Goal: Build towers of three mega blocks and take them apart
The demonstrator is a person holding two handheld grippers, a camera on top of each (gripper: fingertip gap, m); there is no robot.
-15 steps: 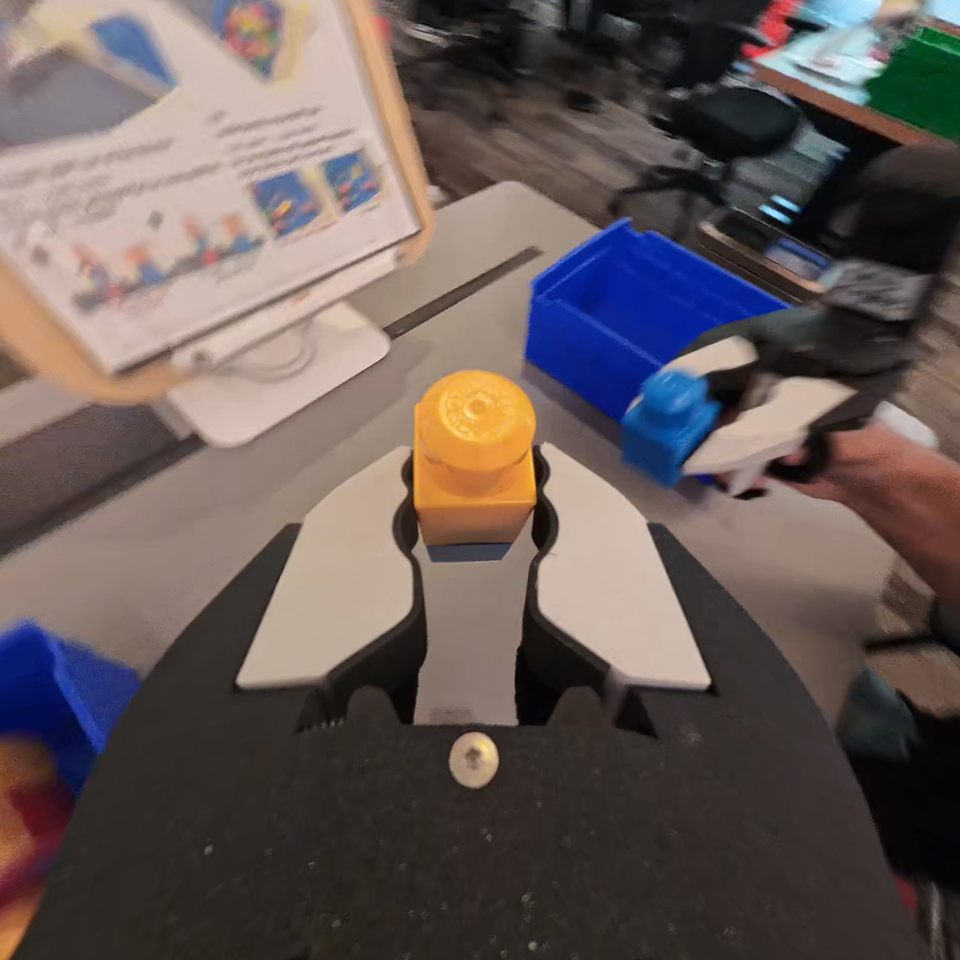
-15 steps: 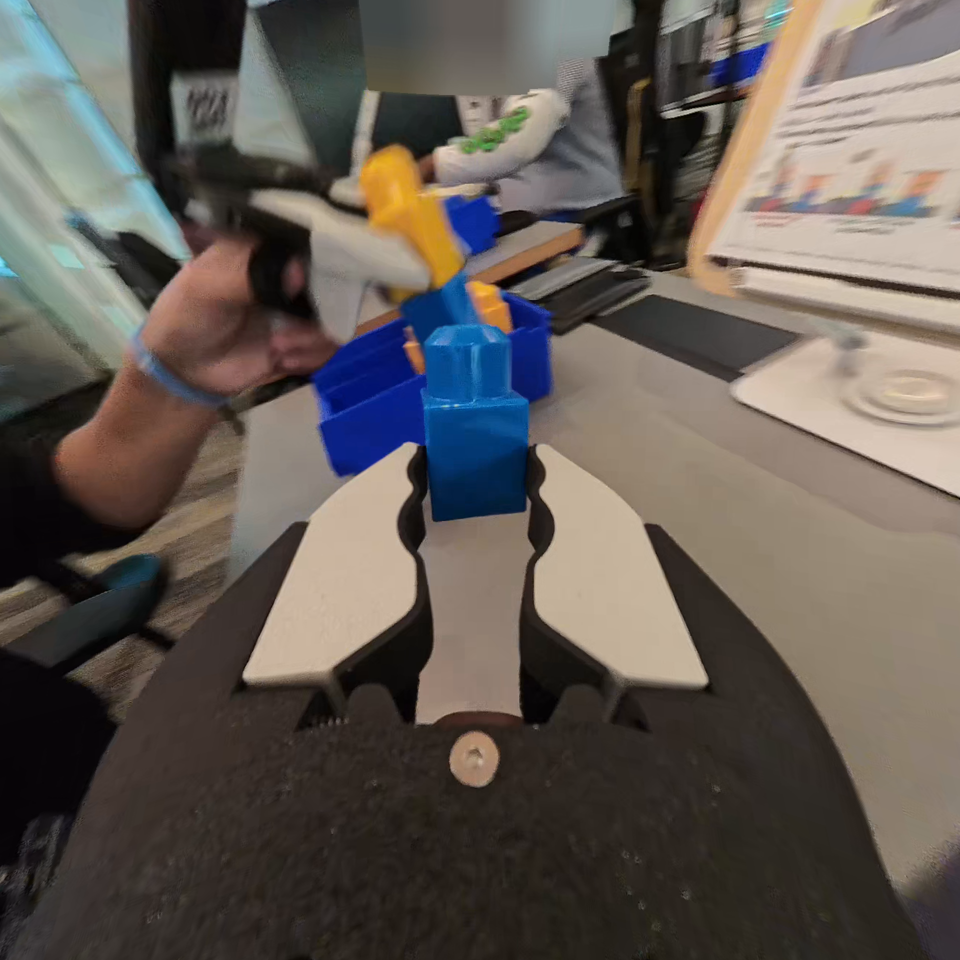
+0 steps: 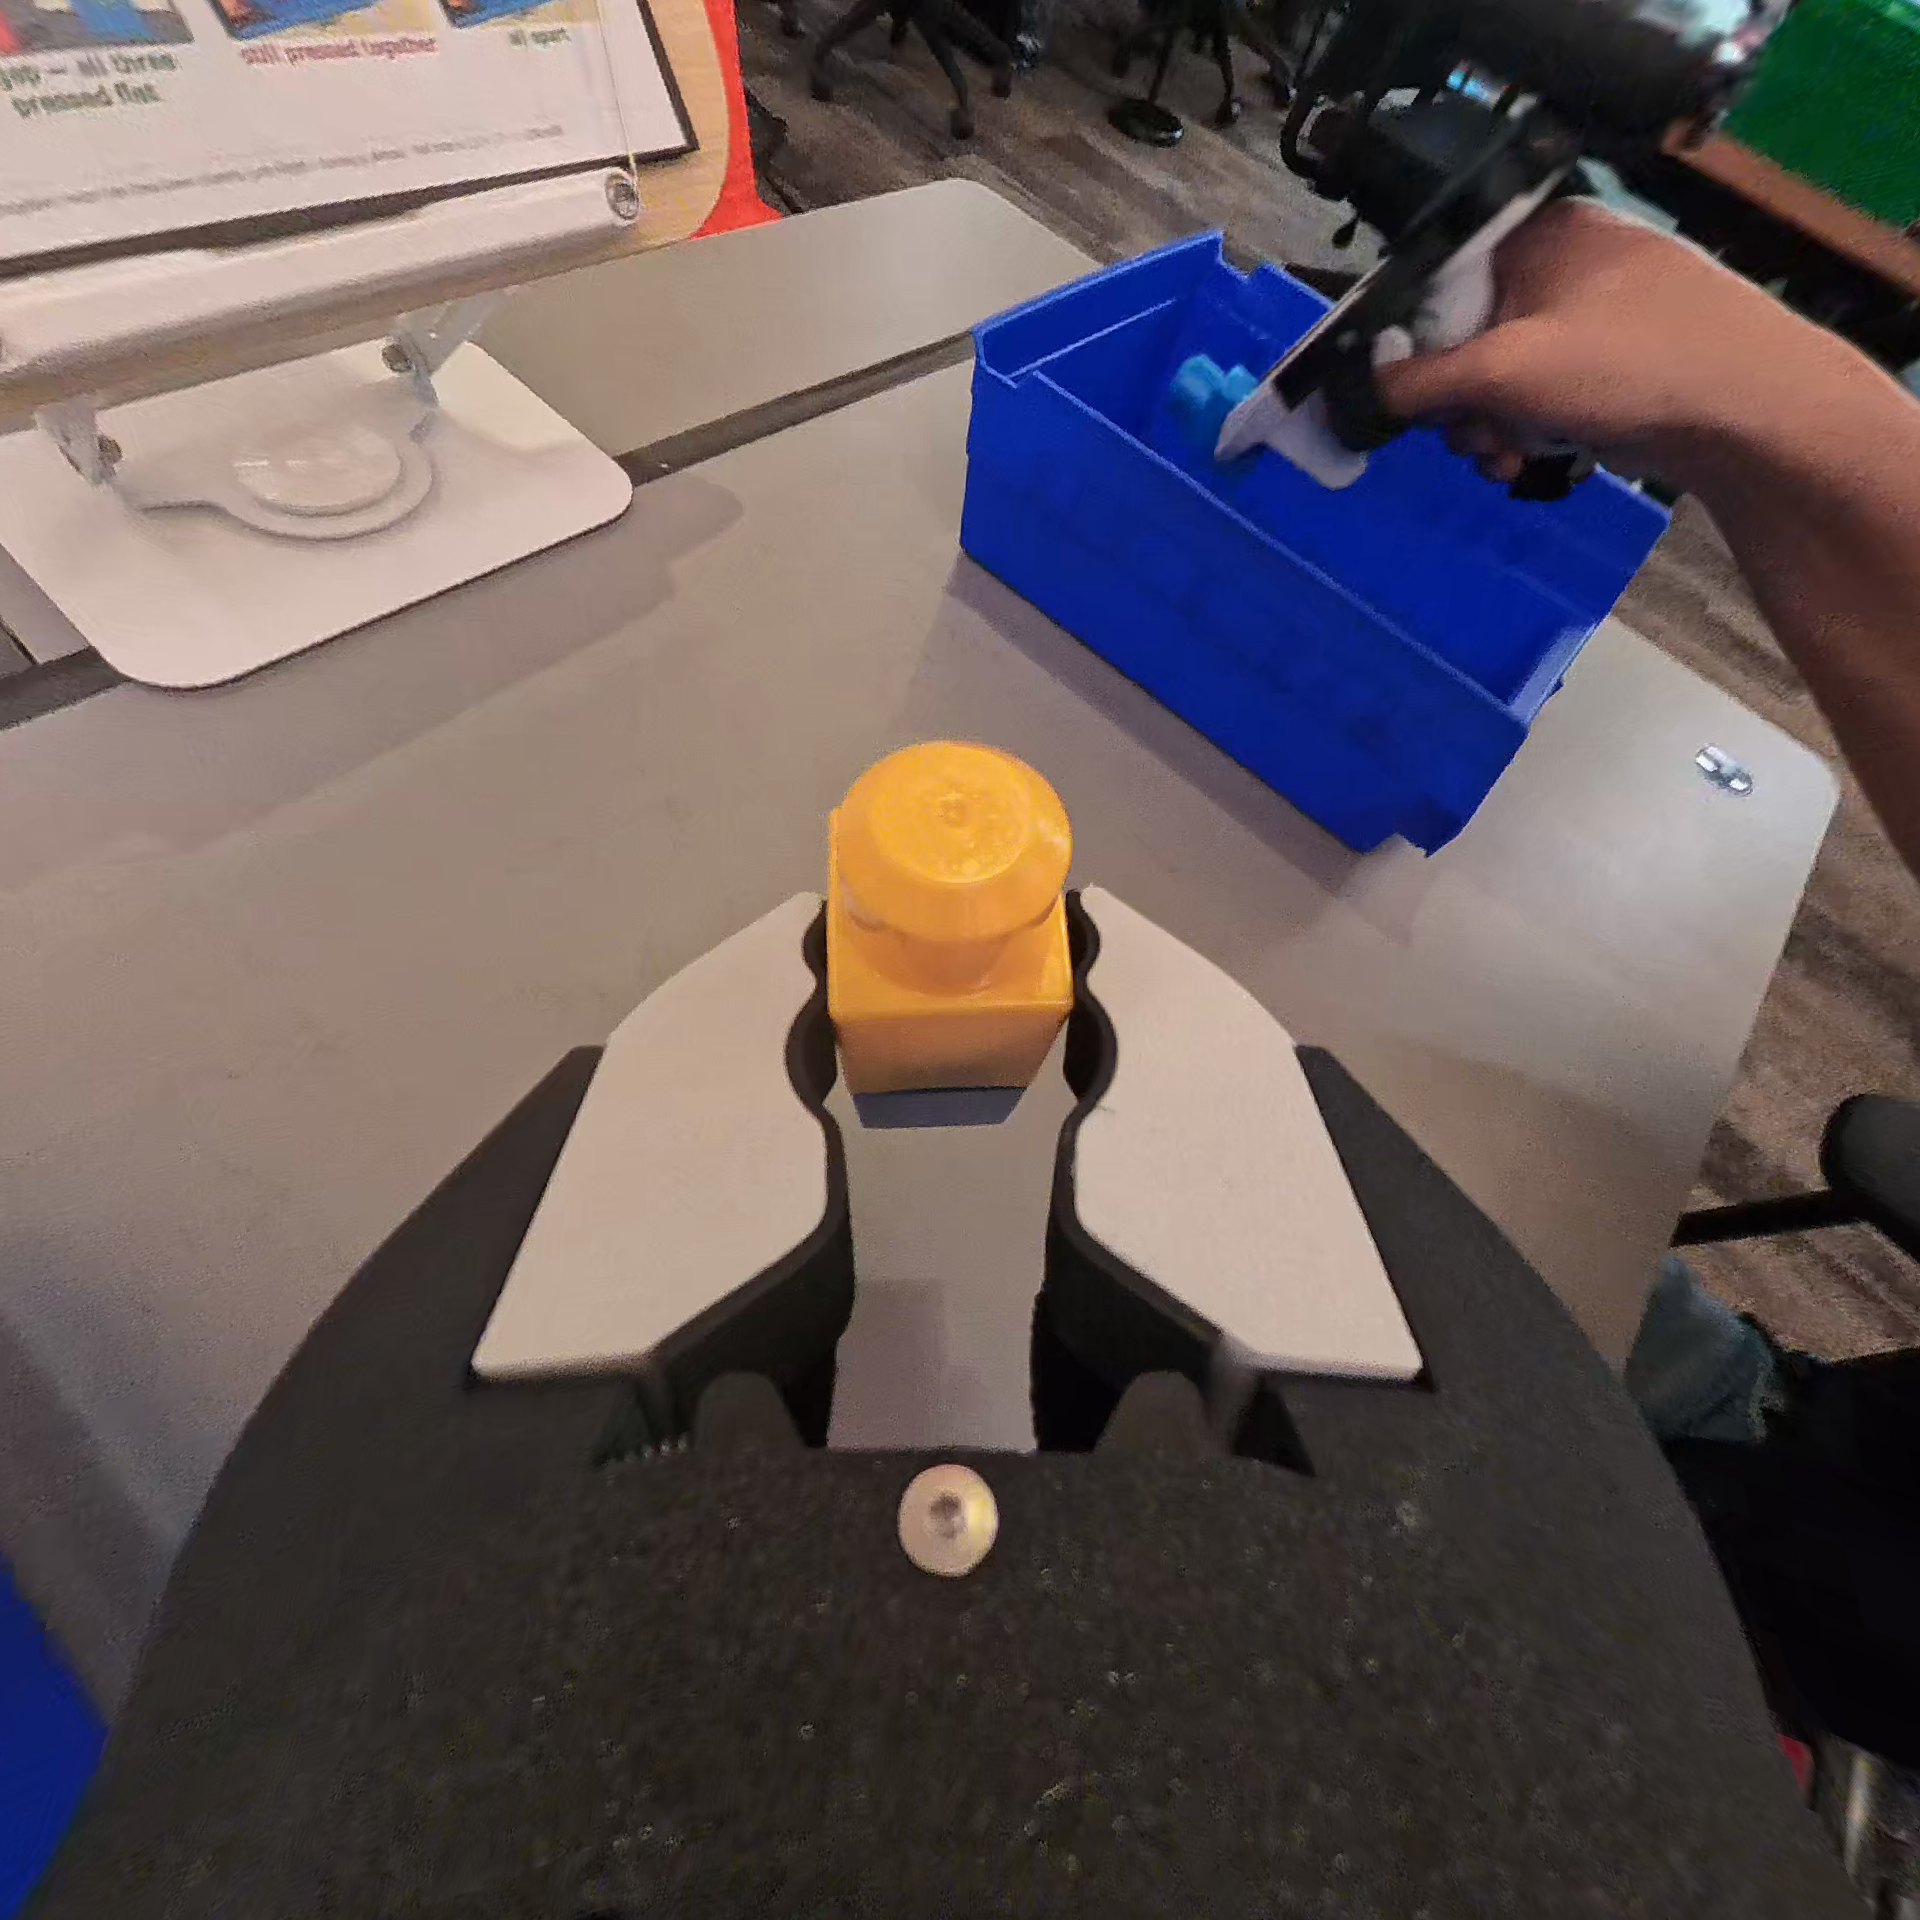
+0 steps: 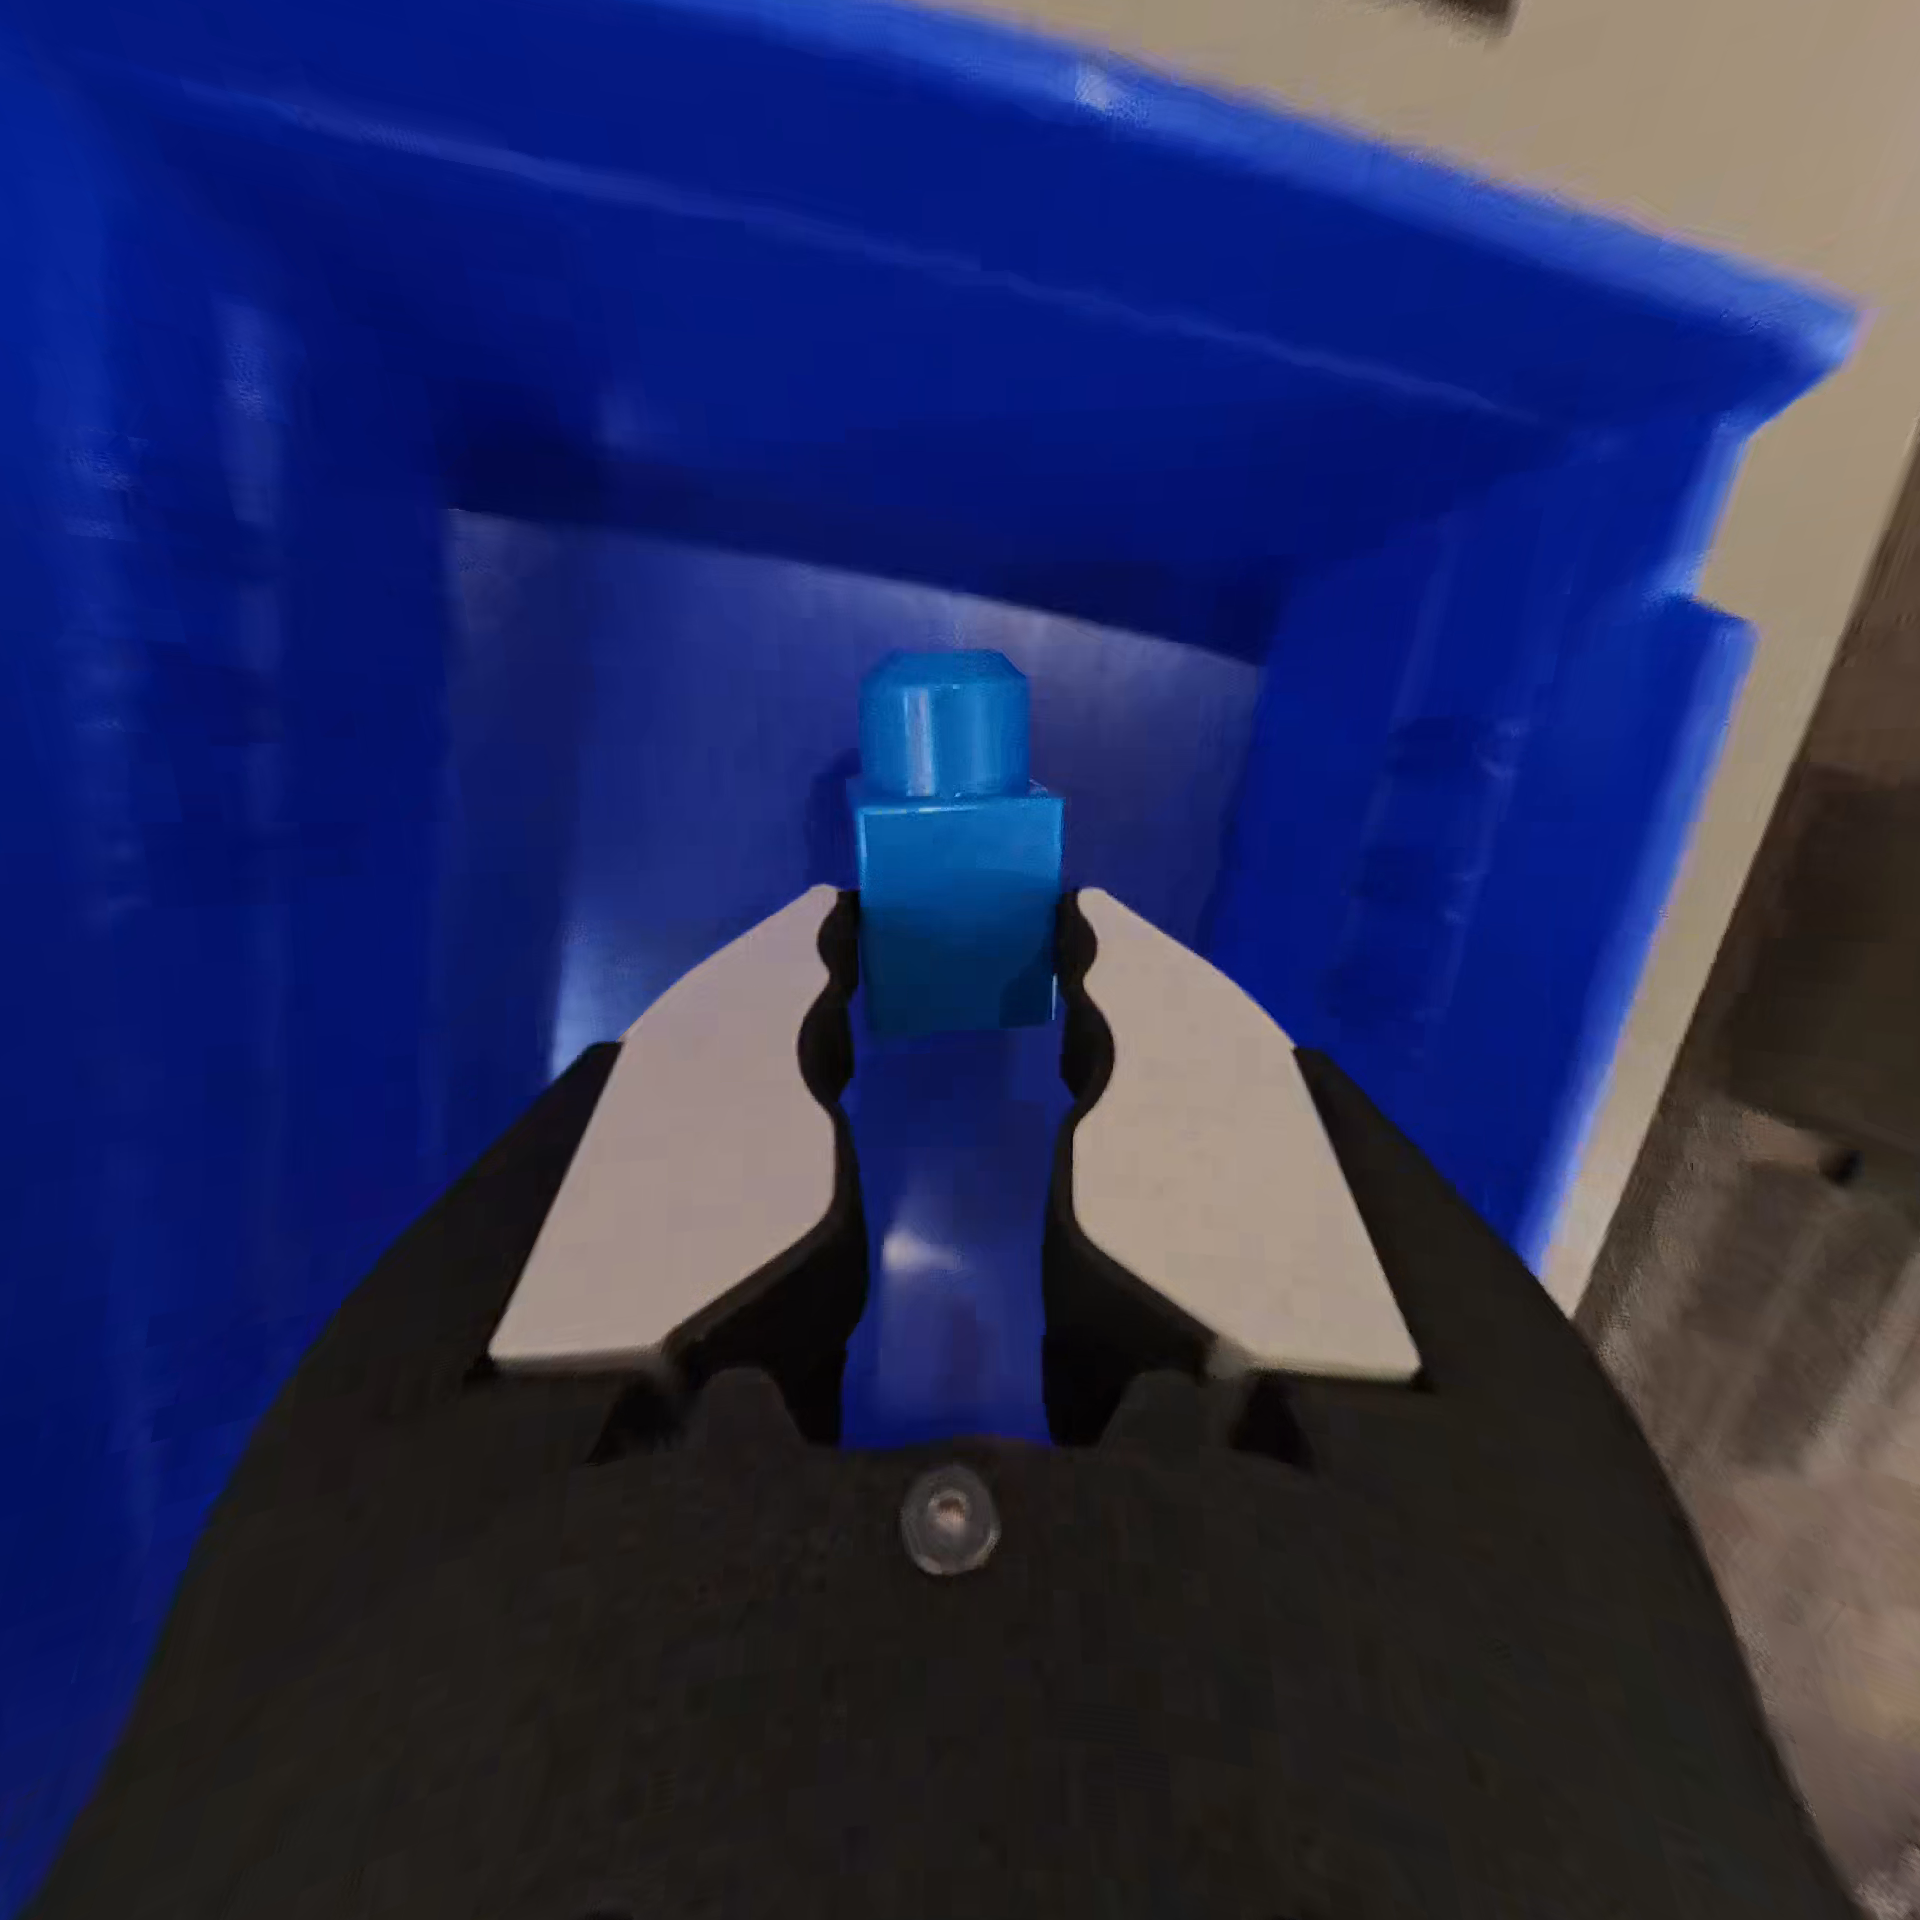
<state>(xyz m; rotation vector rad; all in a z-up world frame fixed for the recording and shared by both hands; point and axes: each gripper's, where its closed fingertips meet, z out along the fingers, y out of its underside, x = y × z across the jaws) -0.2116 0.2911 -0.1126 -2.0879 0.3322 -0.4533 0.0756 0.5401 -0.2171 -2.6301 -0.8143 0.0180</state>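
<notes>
two grippers are showing, the left gripper [image 3: 948,971] and right gripper [image 4: 958,961]; two blocks, one orange block [image 3: 948,935], one blue block [image 4: 956,873]; one blue bin [image 3: 1299,613].

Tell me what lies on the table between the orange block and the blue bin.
Only bare grey table, in the left wrist view, separates the orange block and blue bin.
</notes>
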